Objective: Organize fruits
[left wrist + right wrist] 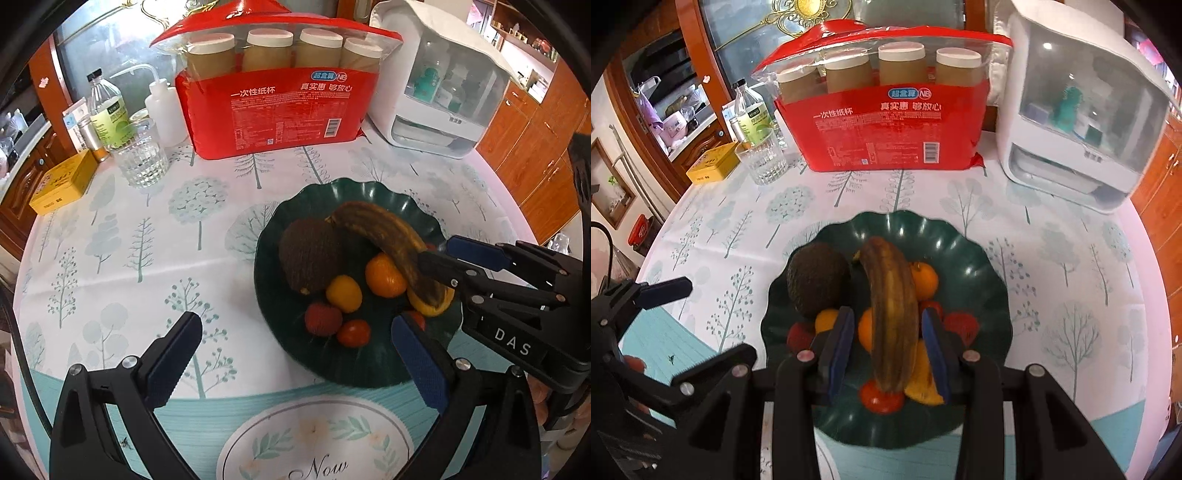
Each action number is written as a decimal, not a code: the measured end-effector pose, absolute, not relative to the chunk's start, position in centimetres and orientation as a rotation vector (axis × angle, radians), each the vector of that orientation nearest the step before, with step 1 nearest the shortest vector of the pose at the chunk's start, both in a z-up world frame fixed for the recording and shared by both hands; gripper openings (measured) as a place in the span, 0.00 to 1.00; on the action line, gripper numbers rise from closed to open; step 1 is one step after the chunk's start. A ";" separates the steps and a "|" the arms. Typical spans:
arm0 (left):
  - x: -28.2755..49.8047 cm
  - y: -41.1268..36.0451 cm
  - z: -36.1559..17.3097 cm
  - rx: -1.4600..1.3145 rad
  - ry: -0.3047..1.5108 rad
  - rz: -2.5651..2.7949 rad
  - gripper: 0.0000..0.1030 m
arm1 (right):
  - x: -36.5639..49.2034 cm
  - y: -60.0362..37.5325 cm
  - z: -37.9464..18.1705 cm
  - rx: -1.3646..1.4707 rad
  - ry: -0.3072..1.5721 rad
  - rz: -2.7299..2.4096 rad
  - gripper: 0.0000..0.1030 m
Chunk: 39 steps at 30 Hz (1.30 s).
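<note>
Fruits piled in green plate (295, 343) on table (110, 258); right hand-held gripper (890, 332) straddles brown banana (892, 314), pads not touching; left hand-held gripper (295, 343) spread wide, empty

A home dining room. A round table (221, 258) wears a tree-print tablecloth and holds a red pack of paper cups (273, 107), a drinking glass (142, 155), a bottle (107, 110) and a white countertop appliance (439, 92). Carved wooden cabinets (535, 140) with glass doors stand behind.
</note>
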State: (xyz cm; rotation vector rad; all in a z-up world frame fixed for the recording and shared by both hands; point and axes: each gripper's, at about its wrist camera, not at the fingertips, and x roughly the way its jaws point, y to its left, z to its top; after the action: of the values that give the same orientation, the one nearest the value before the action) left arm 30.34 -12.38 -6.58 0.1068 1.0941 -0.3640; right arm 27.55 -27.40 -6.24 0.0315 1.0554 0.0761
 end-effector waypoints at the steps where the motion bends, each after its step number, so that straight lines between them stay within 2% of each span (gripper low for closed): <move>1: 29.8 -12.2 -6.5 0.108 1.092 -0.363 0.99 | 27.0 -27.4 -6.3 0.038 1.054 0.069 0.38; 18: 20.0 -7.7 -5.5 0.045 1.063 -0.318 0.99 | 16.5 -24.6 -5.3 0.143 1.003 0.027 0.38; 34: 9.9 -3.7 -1.3 0.002 1.064 -0.291 0.99 | 6.3 -20.4 -1.7 0.149 1.026 0.036 0.38; 39: 7.1 -3.7 0.2 0.022 1.050 -0.279 0.99 | 4.0 -19.8 0.2 0.144 1.008 -0.004 0.44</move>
State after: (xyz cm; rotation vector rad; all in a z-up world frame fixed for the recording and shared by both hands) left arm 7.12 -3.67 0.23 0.0219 1.0500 -0.2786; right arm 4.03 -19.77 0.15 0.1442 1.0084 -0.0045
